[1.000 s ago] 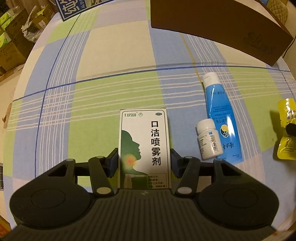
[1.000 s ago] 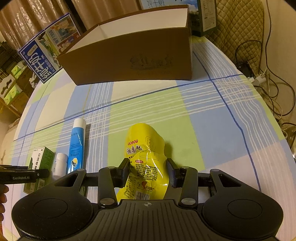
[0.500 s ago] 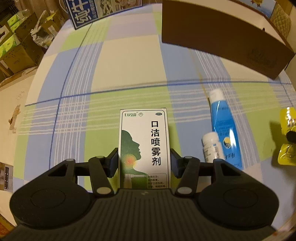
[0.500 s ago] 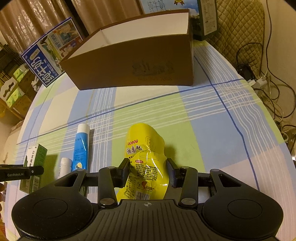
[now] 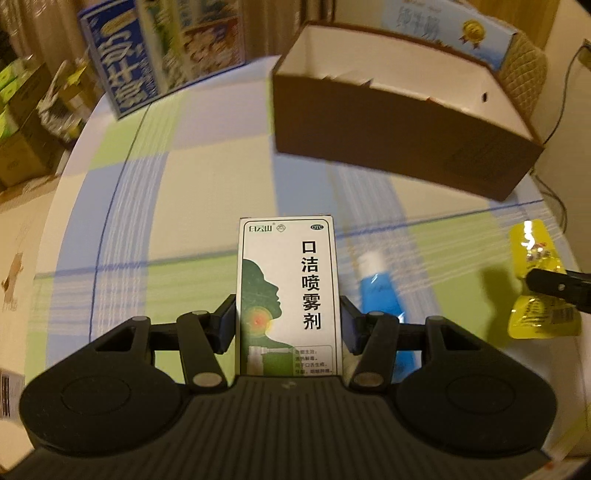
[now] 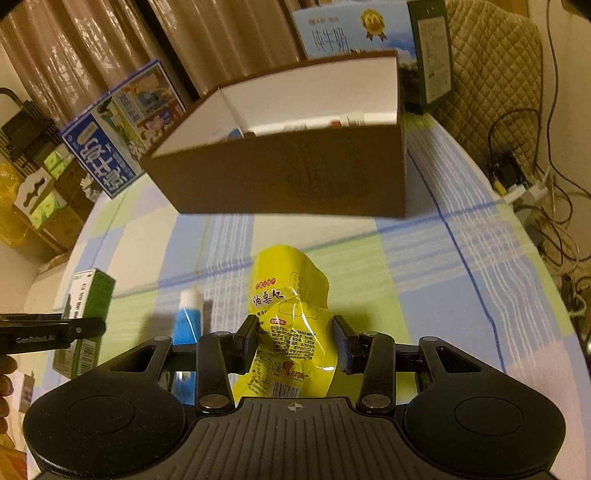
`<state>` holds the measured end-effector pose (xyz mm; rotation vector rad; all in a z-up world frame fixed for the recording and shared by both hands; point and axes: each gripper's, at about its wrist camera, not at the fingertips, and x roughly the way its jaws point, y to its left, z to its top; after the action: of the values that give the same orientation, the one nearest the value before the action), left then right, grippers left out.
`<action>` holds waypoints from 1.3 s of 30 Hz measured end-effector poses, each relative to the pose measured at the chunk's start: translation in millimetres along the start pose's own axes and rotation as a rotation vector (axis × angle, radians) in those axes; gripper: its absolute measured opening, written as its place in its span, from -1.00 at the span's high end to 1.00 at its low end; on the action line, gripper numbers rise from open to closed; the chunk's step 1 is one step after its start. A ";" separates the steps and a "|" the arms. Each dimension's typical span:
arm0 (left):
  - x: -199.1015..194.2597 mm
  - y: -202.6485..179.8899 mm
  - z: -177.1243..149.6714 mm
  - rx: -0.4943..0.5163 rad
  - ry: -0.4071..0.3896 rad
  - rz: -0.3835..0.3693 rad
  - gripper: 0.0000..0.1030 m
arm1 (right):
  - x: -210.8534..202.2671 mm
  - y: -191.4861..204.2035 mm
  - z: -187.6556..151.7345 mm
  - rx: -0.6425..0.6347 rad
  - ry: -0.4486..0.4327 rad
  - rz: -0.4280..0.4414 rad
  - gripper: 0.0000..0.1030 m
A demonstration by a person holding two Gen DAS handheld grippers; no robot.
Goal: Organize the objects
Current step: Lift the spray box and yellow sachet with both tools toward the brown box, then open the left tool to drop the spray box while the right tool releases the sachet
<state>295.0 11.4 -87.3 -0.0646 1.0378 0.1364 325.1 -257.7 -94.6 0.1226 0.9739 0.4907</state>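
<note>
My left gripper (image 5: 287,322) is shut on a white and green spray box (image 5: 288,280) and holds it above the checked tablecloth. My right gripper (image 6: 294,345) is shut on a yellow snack pouch (image 6: 290,310), also lifted. The pouch shows at the right of the left wrist view (image 5: 541,291); the box shows at the left of the right wrist view (image 6: 86,314). A blue tube (image 5: 380,291) lies on the cloth between them, also seen in the right wrist view (image 6: 188,325). The open brown cardboard box (image 6: 288,177) stands ahead, with some items inside.
A blue printed carton (image 5: 147,62) stands at the back left of the table. A milk carton (image 6: 354,29) stands behind the brown box. Cables (image 6: 535,177) lie off the table's right edge. Stacked boxes (image 5: 26,122) sit on the floor at left.
Both grippers have risen with their loads and tilted up toward the brown box, whose inside now shows. The small white bottle has dropped out of view.
</note>
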 end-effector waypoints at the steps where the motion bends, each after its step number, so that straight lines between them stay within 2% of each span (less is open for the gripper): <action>1: -0.1 -4.0 6.4 0.011 -0.009 -0.009 0.01 | -0.5 -0.5 4.2 0.001 -0.005 0.006 0.24; 6: 0.9 -27.4 43.3 0.057 -0.064 -0.044 0.01 | -2.6 -1.6 33.6 0.003 -0.037 0.033 0.24; 14: 2.4 -68.5 119.9 0.131 -0.168 -0.109 0.01 | -2.7 -10.8 97.6 0.033 -0.117 0.088 0.24; 21: 17.9 -104.4 184.7 0.181 -0.225 -0.156 0.01 | 5.7 -17.0 157.6 0.021 -0.206 0.083 0.24; 28: 51.5 -127.7 223.7 0.190 -0.202 -0.193 0.01 | 29.0 -31.6 189.7 0.004 -0.228 0.028 0.24; 39: 103.7 -131.4 241.5 0.183 -0.119 -0.162 0.01 | 91.2 -36.7 199.9 -0.049 -0.114 -0.046 0.24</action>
<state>572.0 -81.7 -55.6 0.0257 0.9187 -0.1007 543.3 -225.6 -62.8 0.0837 0.8505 0.4603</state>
